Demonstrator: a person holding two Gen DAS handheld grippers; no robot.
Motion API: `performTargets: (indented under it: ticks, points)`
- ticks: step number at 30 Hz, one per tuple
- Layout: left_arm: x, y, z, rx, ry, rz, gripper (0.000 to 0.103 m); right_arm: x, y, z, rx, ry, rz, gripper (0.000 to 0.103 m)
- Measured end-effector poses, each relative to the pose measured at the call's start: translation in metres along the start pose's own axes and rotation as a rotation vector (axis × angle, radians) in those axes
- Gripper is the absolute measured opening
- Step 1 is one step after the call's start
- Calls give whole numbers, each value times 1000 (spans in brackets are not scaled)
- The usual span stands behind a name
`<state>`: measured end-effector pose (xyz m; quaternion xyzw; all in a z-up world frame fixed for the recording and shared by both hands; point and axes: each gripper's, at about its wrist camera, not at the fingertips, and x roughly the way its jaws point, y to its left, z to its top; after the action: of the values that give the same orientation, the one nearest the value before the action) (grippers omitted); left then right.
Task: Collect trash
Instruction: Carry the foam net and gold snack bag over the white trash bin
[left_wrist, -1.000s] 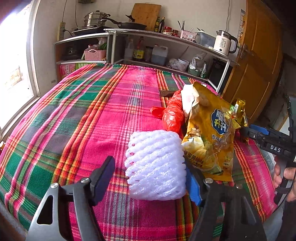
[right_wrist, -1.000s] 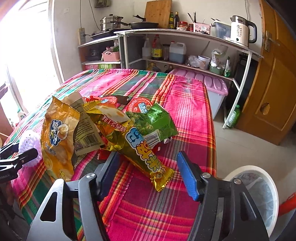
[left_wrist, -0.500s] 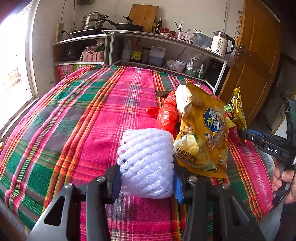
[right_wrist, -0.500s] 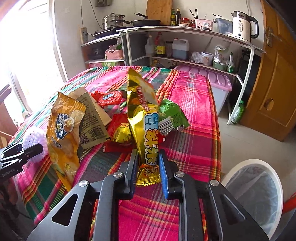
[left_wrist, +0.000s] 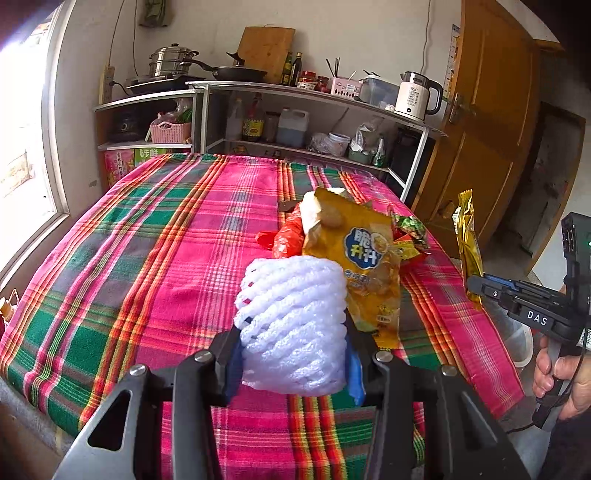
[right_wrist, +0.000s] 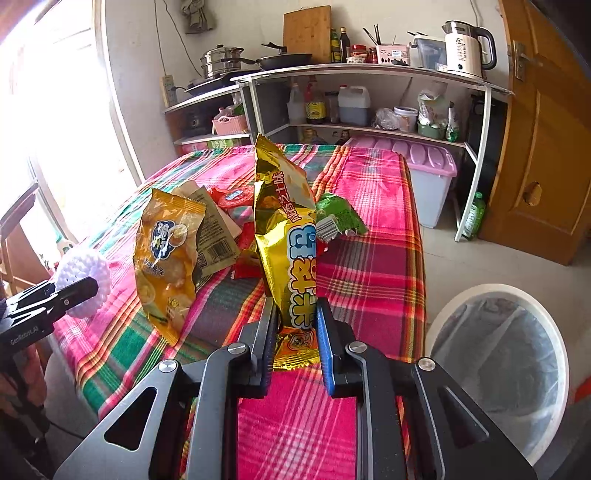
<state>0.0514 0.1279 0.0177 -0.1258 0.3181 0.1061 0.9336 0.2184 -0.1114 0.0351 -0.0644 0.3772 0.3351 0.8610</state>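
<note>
While the left gripper (left_wrist: 293, 363) is clamped on the white foam net (left_wrist: 293, 325) at bottom centre, the right gripper (right_wrist: 295, 334) pinches a gold snack bag (right_wrist: 286, 236) upright. Its lower end is hidden between the pads. The bin (right_wrist: 498, 363) gets cut off at lower right, and the wrapper pile (right_wrist: 229, 221) overlaps too much to sort out.

Both grippers, left (left_wrist: 293, 354) and right (right_wrist: 295, 336), had black triangular-cutout frames, silver screws and blue finger pads. White "DAS" lettering marked the right one's side.
</note>
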Motion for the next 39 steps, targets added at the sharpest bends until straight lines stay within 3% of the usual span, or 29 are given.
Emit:
performTargets:
  ticks: [7,21,39]
  points:
    - [8,-39,4,62,9,-98,46,-25,-21,-21,72,-14,-38,21]
    - [53,-150,17,207,53,-333,46,-54,-109,-62,280,-4,-187,21]
    - [108,-253,15,300,179,-470,47,-53,-164,-97,429,65,-270,21]
